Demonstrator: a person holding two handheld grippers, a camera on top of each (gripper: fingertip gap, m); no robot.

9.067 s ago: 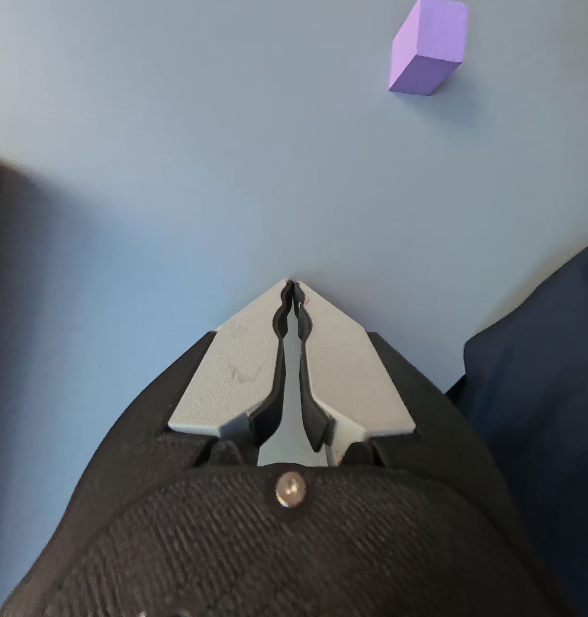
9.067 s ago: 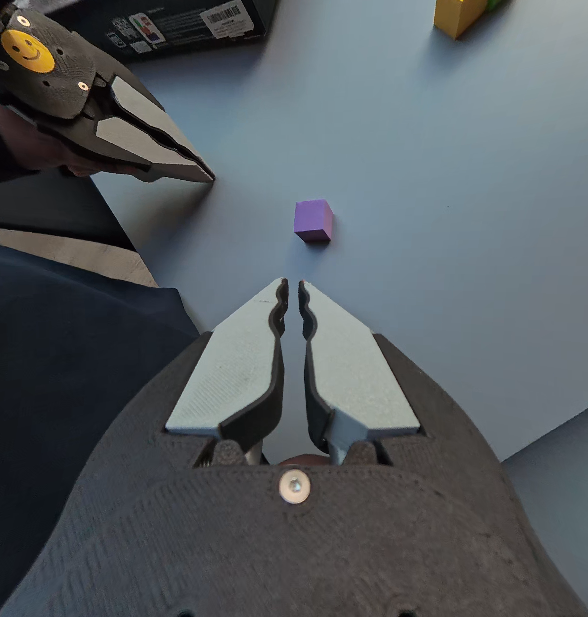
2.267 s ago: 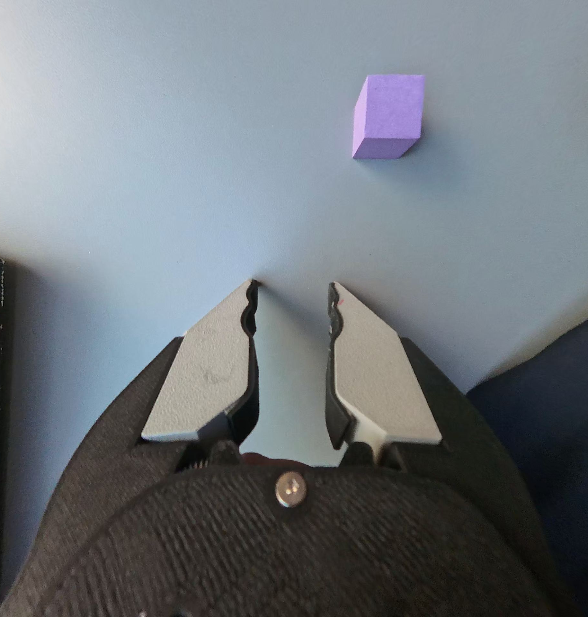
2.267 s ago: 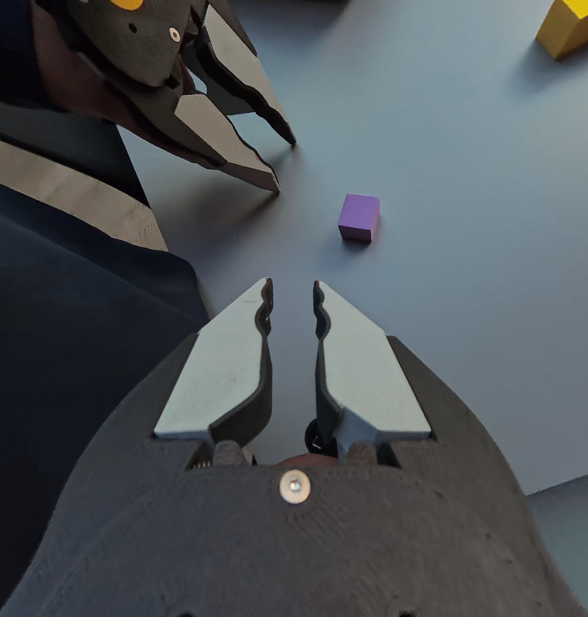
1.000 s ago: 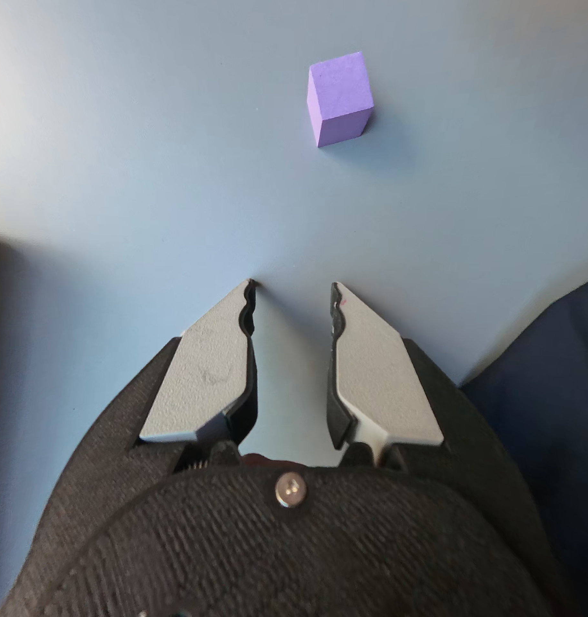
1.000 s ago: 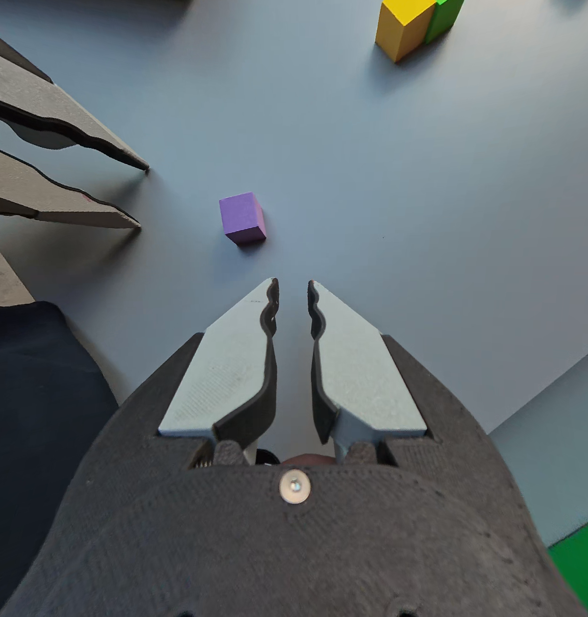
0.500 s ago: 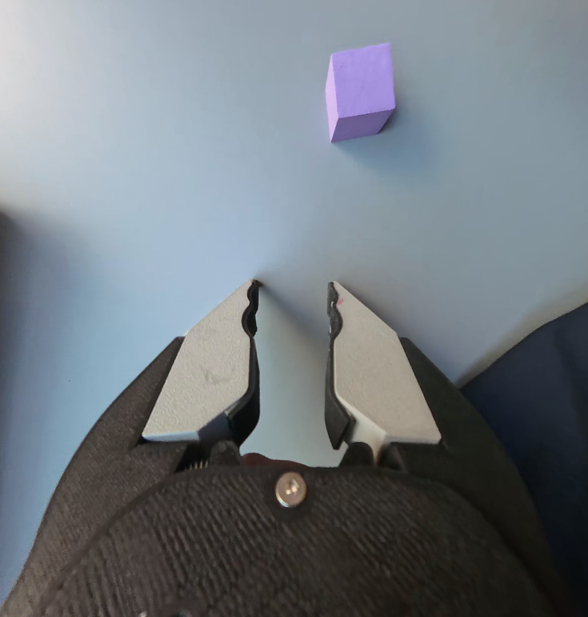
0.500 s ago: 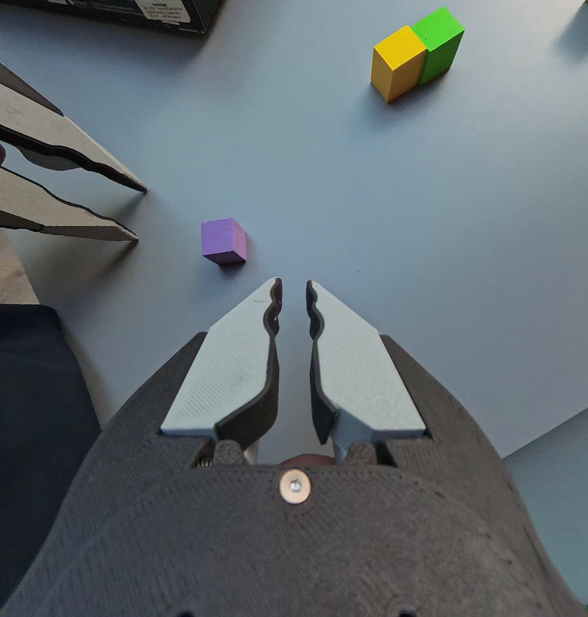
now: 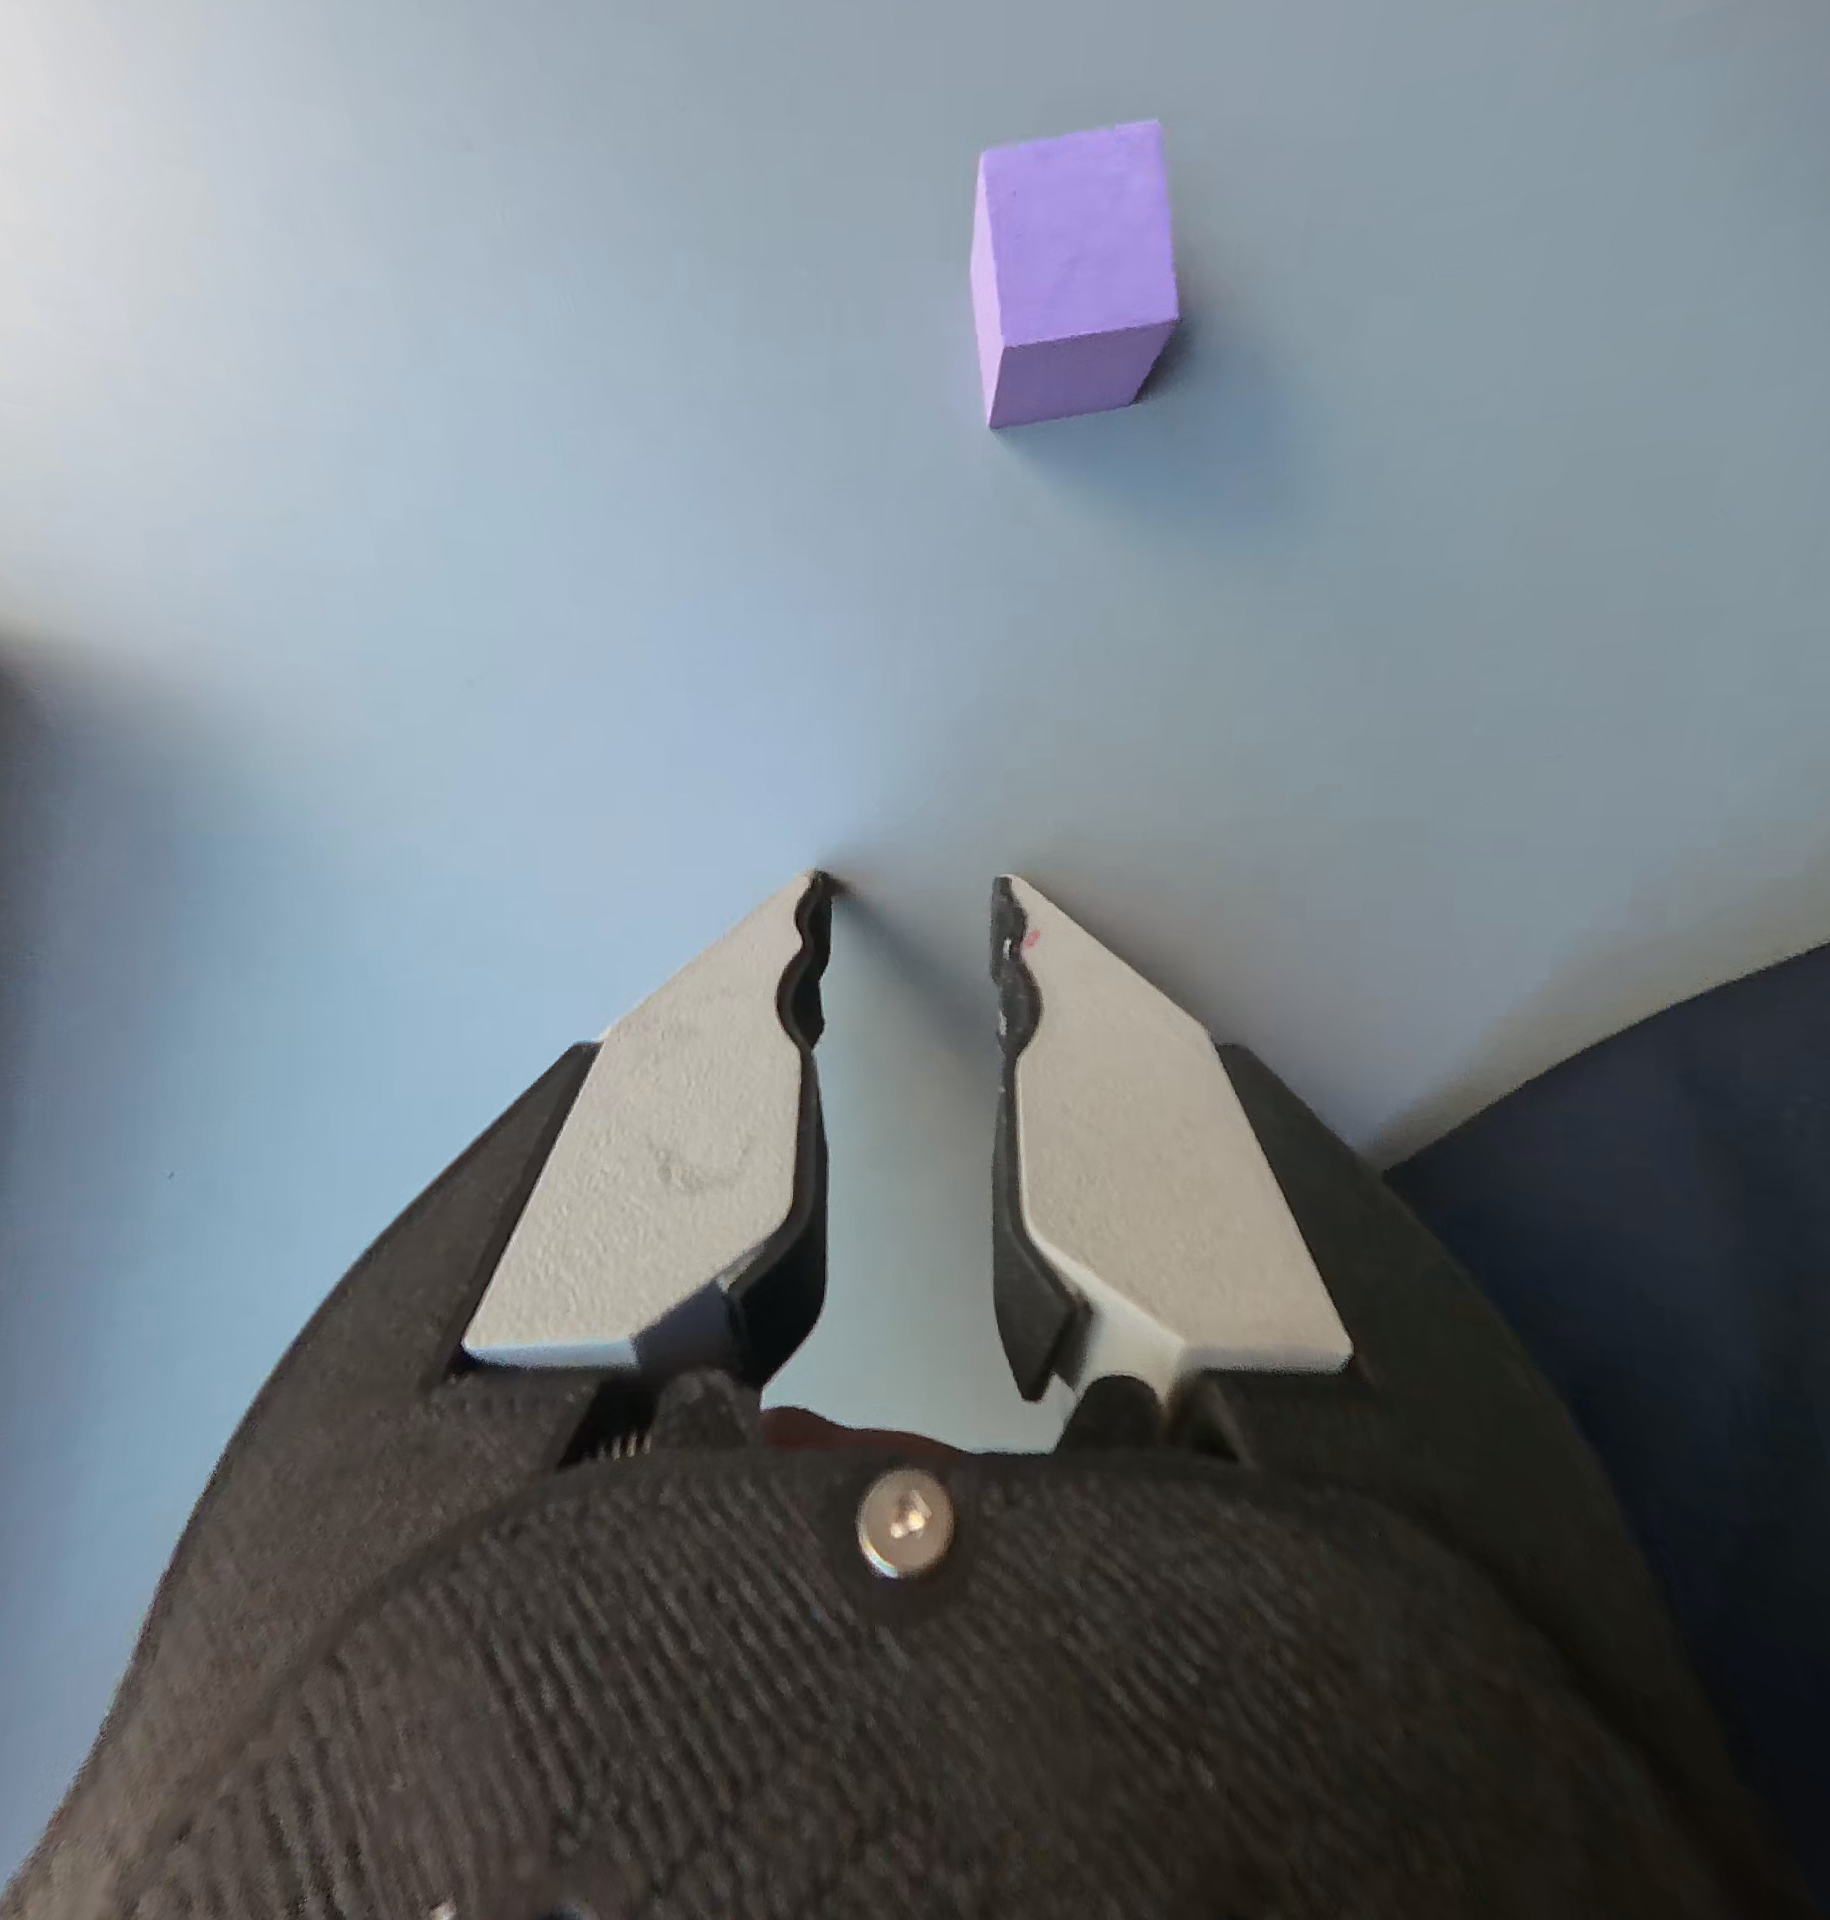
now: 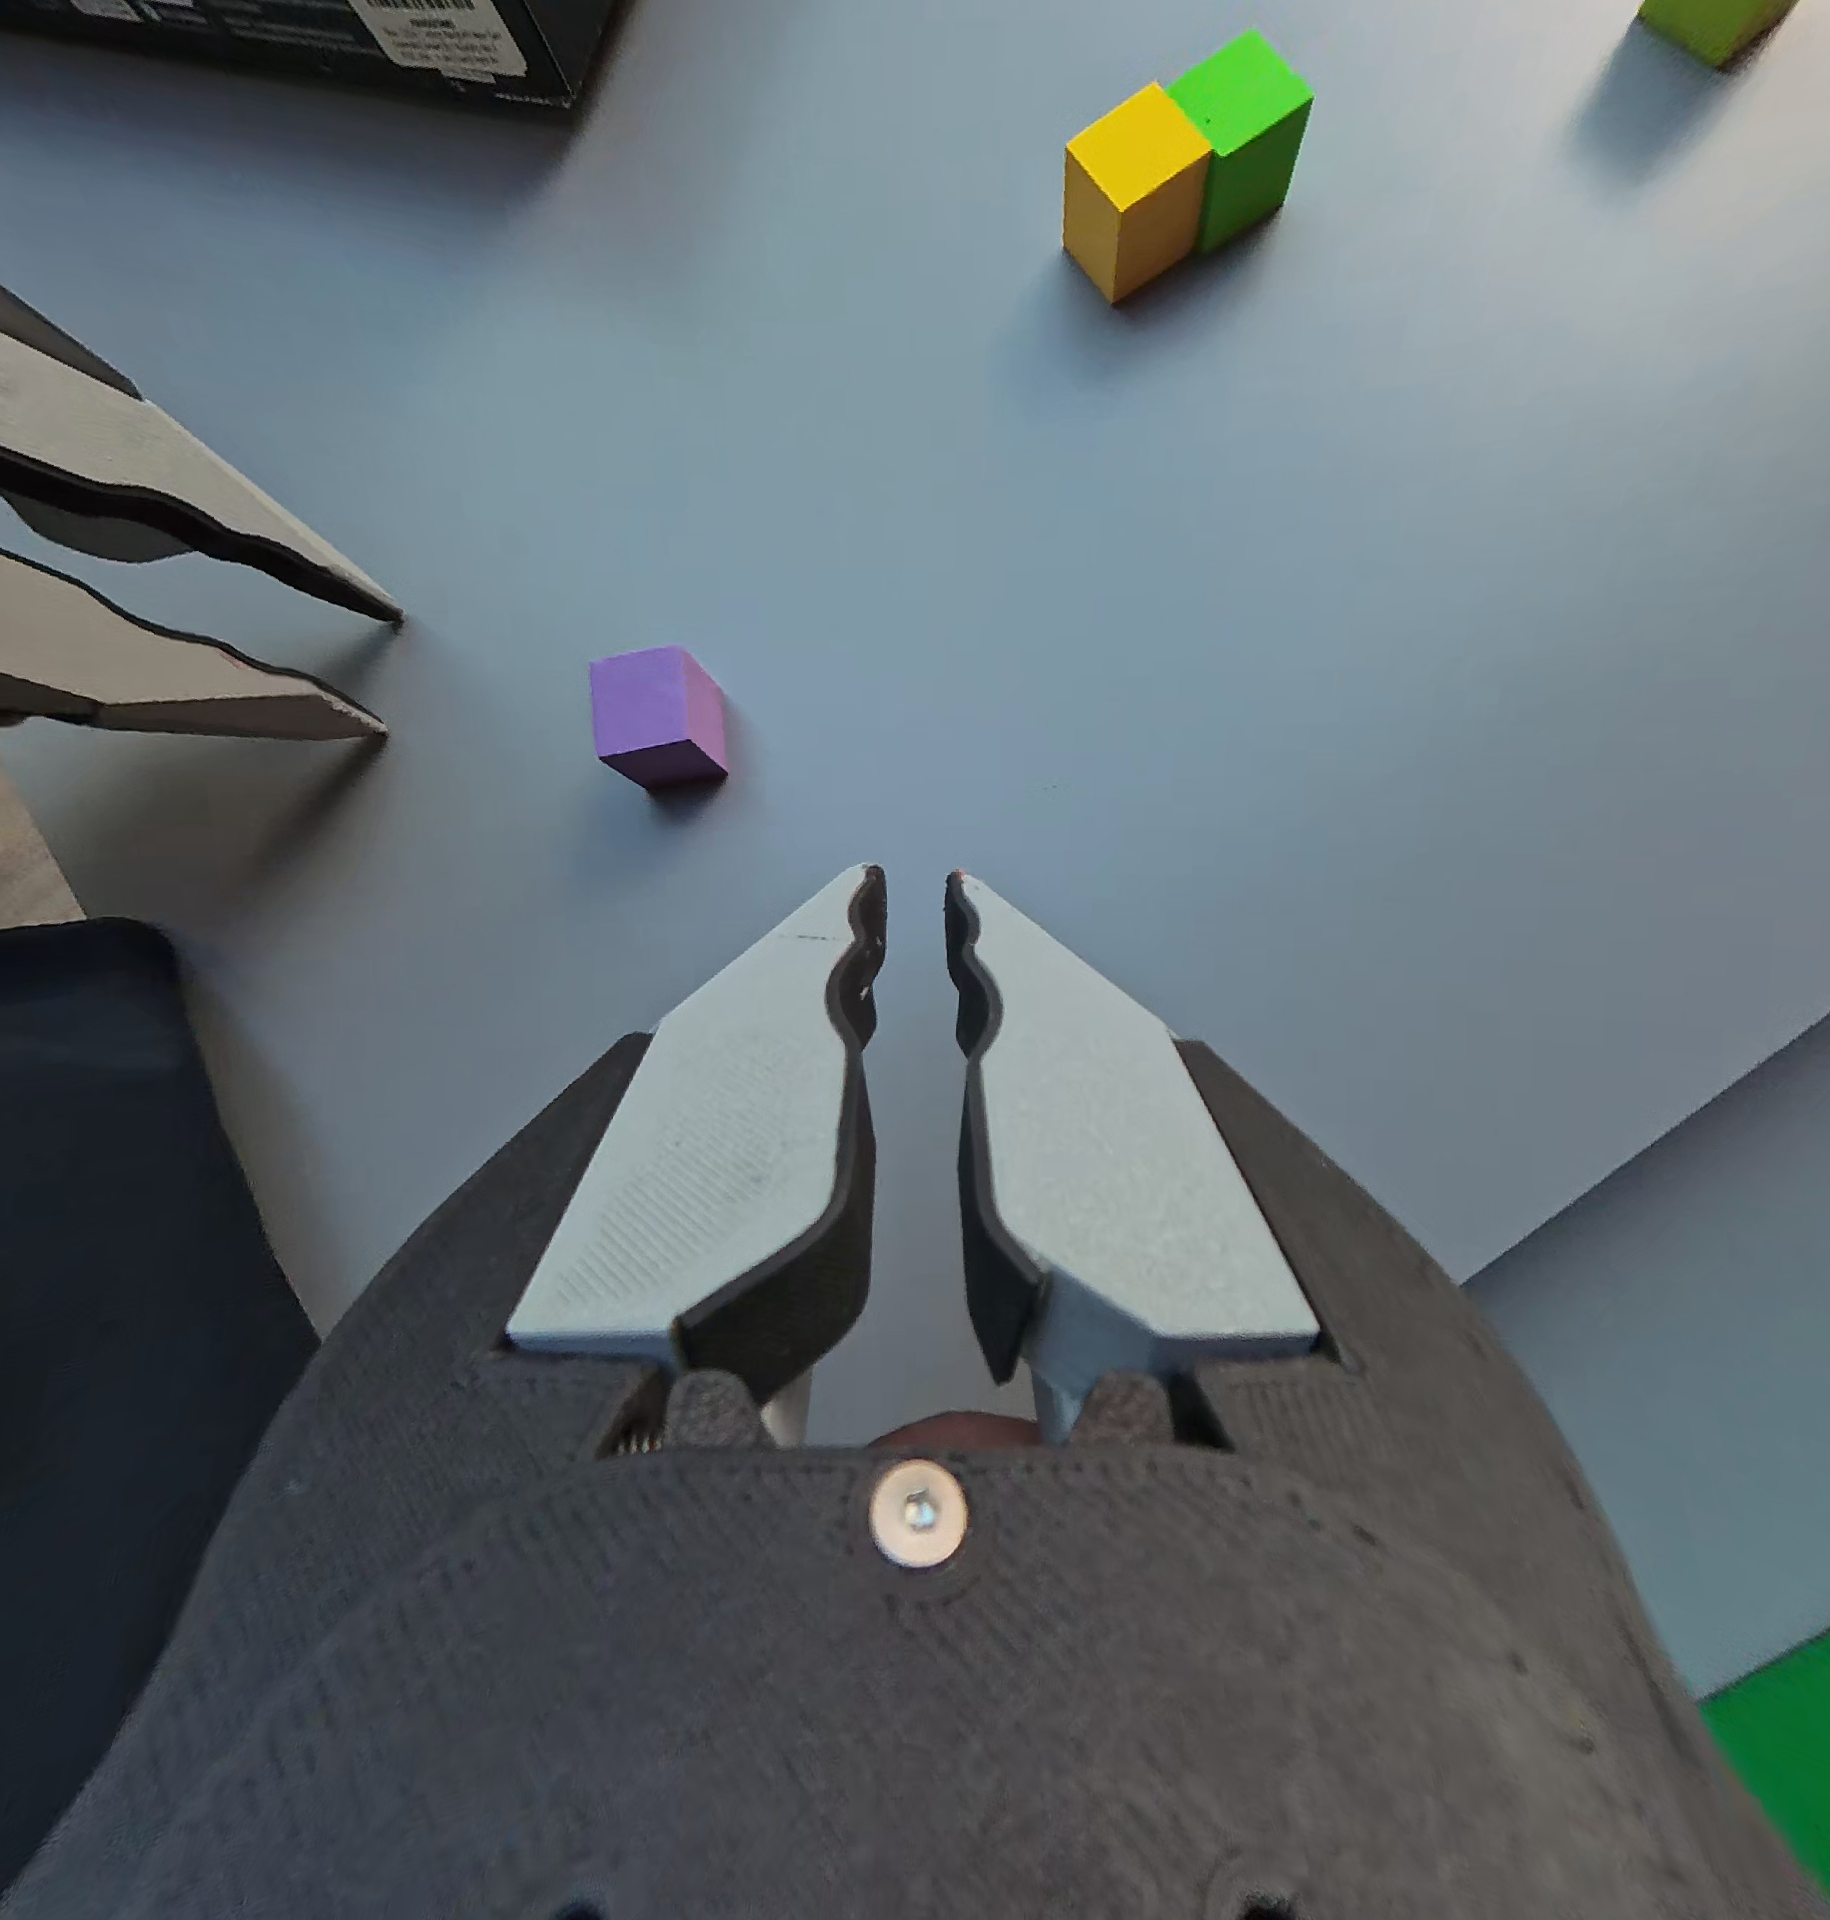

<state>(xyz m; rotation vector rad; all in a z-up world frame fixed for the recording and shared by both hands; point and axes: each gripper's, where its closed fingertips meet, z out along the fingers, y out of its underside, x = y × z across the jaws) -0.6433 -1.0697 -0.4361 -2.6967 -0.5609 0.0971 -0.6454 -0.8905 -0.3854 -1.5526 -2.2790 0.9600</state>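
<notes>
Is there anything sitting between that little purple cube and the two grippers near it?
No. Only bare blue table lies between the purple cube and the left gripper, or the right gripper. Both are open and hold nothing.

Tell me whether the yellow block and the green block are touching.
Touching. The right wrist view shows the yellow block and green block pressed side by side, with no table visible between them.

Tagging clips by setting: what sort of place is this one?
Most likely an indoor desk or lab tabletop set up for block handling. A plain blue table carries small coloured cubes: purple cube, yellow cube touching a green cube. A black box lies at the far edge.
</notes>
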